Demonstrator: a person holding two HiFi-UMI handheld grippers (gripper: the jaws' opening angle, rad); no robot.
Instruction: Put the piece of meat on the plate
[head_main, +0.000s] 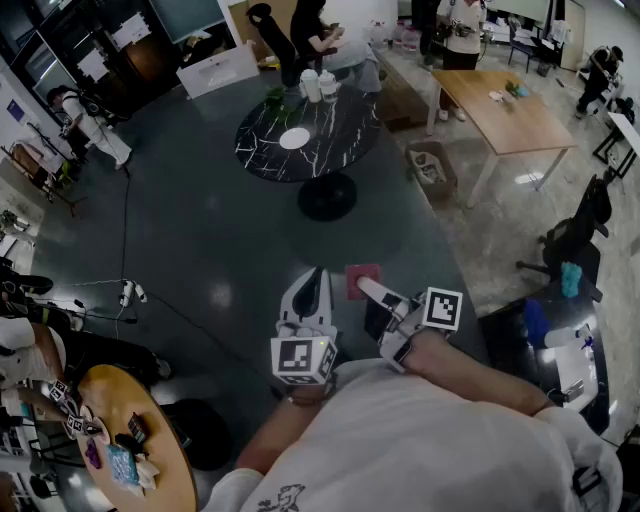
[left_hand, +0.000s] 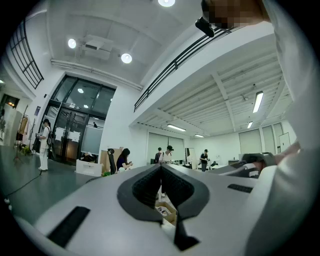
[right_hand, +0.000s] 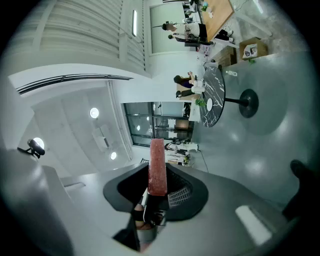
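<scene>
1. Right claw (head_main: 368, 288), head view: it is closed on the piece of meat (head_main: 362, 281), a pinkish-red slab that sticks out past the jaw tips at about 11 o'clock from the marker cube. The left claw (head_main: 309, 291) sits just beside it at 9 o'clock and carries nothing I can see. The plate (head_main: 294, 138) lies white and bare on the round table (head_main: 345, 120), well apart from both claws at roughly 12 o'clock across open floor. Judged from this, the pick-up is done. The carry to the table and the set-down are left.

2. Left gripper view: the left claw (left_hand: 161, 181) has its dark pads pressed together with nothing between them. The view looks level across the room at people standing far off. Neither meat nor plate can be made out here, so this view says only that this claw is idle.

3. Right gripper view: the right claw (right_hand: 157, 192) pinches the piece of meat (right_hand: 157, 165) edge-on, pads pressing on both flat faces, with much of the slab standing clear of the jaws. The round table (right_hand: 216, 90) with its plate (right_hand: 209, 104) appears small at about 1 o'clock. Only this view shows the grip itself, and only the head view shows the gap left to cross.
</scene>
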